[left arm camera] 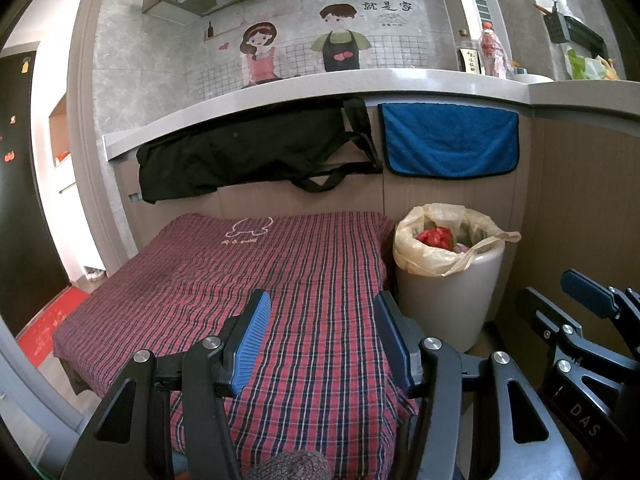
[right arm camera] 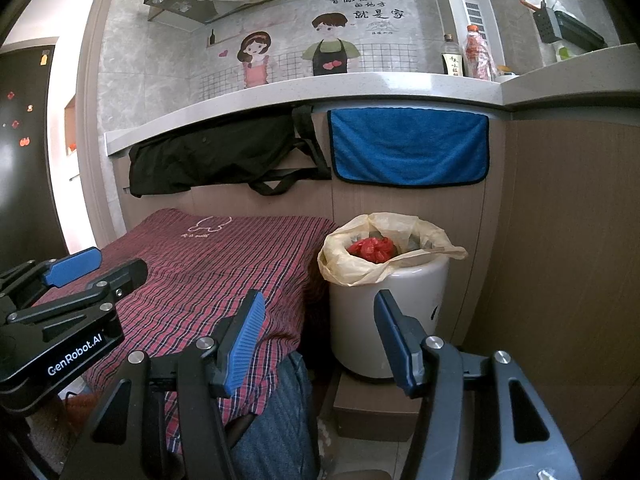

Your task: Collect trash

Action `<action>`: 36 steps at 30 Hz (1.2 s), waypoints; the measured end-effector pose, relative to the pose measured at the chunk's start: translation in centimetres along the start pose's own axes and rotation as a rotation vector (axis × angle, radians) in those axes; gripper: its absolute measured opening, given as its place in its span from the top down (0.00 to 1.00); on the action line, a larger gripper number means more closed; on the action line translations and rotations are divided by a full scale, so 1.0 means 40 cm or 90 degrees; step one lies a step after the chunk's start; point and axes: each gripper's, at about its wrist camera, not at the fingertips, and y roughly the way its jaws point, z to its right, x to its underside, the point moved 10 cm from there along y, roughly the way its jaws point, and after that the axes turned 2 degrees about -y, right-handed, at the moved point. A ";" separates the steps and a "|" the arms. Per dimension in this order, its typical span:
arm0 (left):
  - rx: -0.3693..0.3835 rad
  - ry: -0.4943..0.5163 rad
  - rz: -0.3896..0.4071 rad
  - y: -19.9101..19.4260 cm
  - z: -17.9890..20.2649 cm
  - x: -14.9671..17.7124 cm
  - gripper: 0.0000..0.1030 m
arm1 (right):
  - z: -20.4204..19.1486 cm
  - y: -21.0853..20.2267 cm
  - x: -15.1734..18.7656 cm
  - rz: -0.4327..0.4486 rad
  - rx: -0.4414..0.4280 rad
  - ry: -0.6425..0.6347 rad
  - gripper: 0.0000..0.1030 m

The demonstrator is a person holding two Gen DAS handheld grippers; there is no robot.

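Observation:
A white round trash bin (left arm camera: 444, 292) (right arm camera: 384, 300) stands on the floor beside a low surface, lined with a pale yellow plastic bag (left arm camera: 436, 256) (right arm camera: 360, 264). Red crumpled trash (left arm camera: 434, 237) (right arm camera: 372, 249) lies inside the bag. My left gripper (left arm camera: 320, 344) hovers open over the plaid cloth, nothing between its blue pads. My right gripper (right arm camera: 318, 340) is open too, empty, aimed at the gap between cloth and bin. Each gripper shows at the other view's edge: the right gripper (left arm camera: 568, 300), the left gripper (right arm camera: 104, 268).
A red plaid cloth (left arm camera: 248, 288) (right arm camera: 200, 276) covers the low surface. A black bag (left arm camera: 248, 152) and a blue towel (left arm camera: 448, 140) hang from the counter edge (left arm camera: 280, 98). Bottles (left arm camera: 494, 50) stand on the counter. A wood panel wall (right arm camera: 560, 260) closes the right.

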 end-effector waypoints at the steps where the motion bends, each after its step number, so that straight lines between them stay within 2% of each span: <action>1: 0.000 0.000 0.000 -0.001 0.000 0.001 0.47 | -0.001 0.000 0.000 -0.001 -0.002 0.002 0.47; 36: 0.004 0.000 -0.004 0.004 0.000 0.007 0.47 | 0.002 -0.001 0.000 0.002 0.000 0.002 0.47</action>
